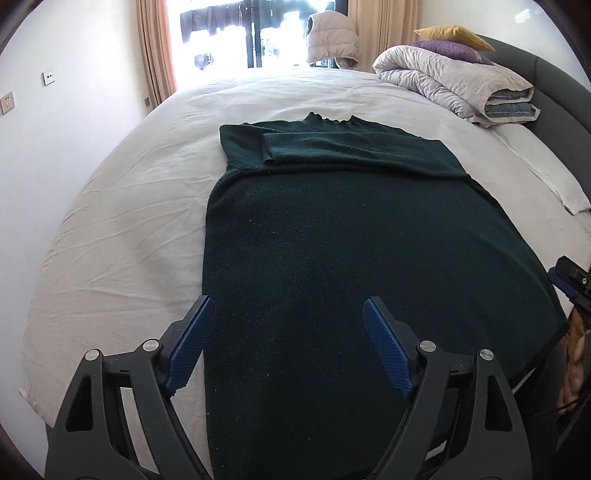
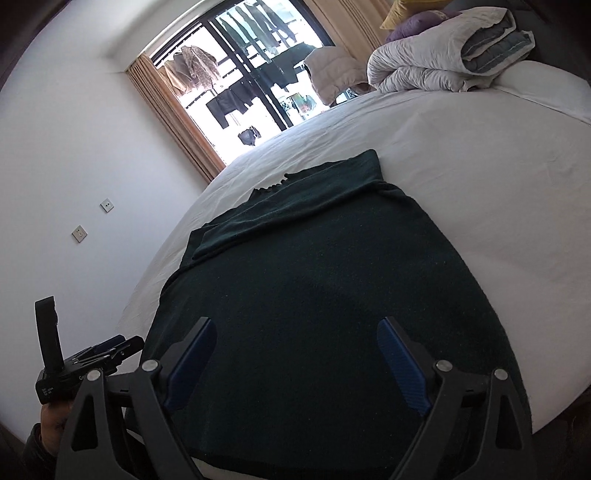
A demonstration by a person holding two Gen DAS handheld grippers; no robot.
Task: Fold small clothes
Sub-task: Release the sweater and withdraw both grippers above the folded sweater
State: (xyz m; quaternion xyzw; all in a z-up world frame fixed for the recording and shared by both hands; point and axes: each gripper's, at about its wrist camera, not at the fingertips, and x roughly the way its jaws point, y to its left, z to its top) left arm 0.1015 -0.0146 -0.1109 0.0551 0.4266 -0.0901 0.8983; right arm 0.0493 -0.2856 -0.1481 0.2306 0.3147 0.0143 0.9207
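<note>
Sweater: a dark green sweater lies flat on the bed, collar away from the cameras, both sleeves folded across the chest.
Left gripper: fingers spread wide — holding nothing — over the sweater's near left edge.
Right gripper: fingers spread wide and empty over the sweater's lower part.
Far end of bed: a rolled quilt with a purple pillow and a yellow pillow behind it.
Background: a window with curtains.

sweater near hem cut off by frame bottom; right gripper mostly cropped at right edge; bed underneath hidden
</note>
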